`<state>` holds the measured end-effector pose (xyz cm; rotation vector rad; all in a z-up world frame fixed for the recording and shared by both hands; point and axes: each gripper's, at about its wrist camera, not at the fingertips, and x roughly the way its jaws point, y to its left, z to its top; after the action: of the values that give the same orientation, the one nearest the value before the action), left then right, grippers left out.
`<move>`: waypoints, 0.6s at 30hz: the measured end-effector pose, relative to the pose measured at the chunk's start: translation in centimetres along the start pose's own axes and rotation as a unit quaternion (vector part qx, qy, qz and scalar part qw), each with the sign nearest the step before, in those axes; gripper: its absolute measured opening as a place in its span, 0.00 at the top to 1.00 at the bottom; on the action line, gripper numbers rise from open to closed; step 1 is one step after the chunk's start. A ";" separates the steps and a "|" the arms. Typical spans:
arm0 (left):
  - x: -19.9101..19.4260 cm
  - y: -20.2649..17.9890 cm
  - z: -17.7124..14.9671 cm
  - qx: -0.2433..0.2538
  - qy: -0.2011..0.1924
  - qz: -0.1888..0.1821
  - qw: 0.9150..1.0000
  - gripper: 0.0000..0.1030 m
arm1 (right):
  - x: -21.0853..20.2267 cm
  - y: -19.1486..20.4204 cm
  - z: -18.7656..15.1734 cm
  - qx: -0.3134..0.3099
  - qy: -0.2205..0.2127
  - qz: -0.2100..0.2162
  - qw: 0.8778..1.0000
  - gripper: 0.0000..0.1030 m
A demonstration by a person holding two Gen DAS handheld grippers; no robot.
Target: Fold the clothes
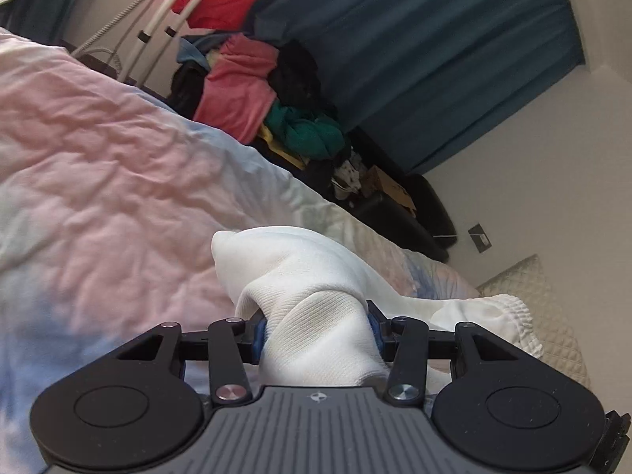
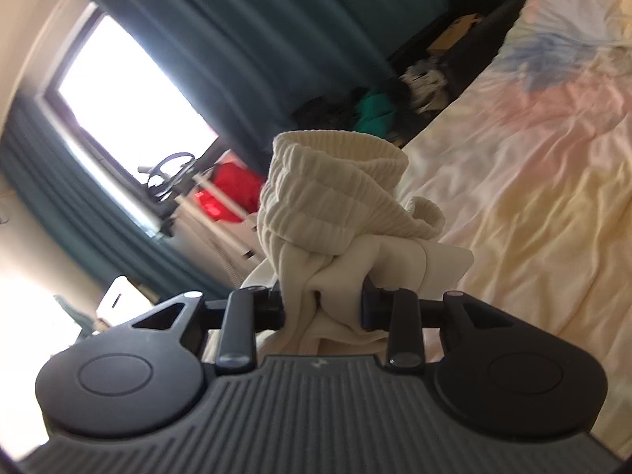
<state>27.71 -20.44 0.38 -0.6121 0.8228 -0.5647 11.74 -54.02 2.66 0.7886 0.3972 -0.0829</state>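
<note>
Both jaws are clamped on bunched fabric: the left gripper [image 1: 316,330] pinches a white ribbed garment [image 1: 312,276] above the pastel bedspread [image 1: 98,166], its length trailing right toward an elastic hem; the right gripper [image 2: 322,308] holds the ribbed cuff, which stands upright.

Nothing readable anywhere I can see, honestly. The only mark is a tiny round crosshair-style emblem [image 1: 315,397] moulded into the ribbed grey top of my left gripper body, and what looks like the same one [image 2: 316,363] on my right gripper body, blurrier there. It's a symbol, not letters or numbers. No labels, brands or tags legible on anything else in either view.
</note>
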 end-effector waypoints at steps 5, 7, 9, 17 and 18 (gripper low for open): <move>10.0 -2.1 -0.2 0.034 0.040 -0.005 0.999 0.53 | 3.0 -6.4 3.2 0.041 -0.005 -0.034 0.999 0.66; 12.6 -1.7 -1.0 0.055 0.056 0.001 0.997 0.52 | 4.0 -8.8 2.7 0.050 0.004 -0.048 0.998 0.66; 13.8 -0.6 -2.1 0.074 0.063 -0.002 0.995 0.52 | 4.7 -11.0 1.5 0.065 0.013 -0.051 0.996 0.66; 12.5 5.4 -8.9 0.150 0.094 -0.017 0.984 0.40 | 2.2 -16.3 -8.1 0.093 0.042 -0.078 0.992 0.56; 12.1 5.7 -9.5 0.151 0.092 -0.015 0.984 0.39 | 2.1 -16.8 -9.3 0.095 0.044 -0.085 0.991 0.55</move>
<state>28.13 -27.21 -14.58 -0.2979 0.8801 -0.7656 7.04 -59.17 -15.38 0.9472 0.5455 -0.2483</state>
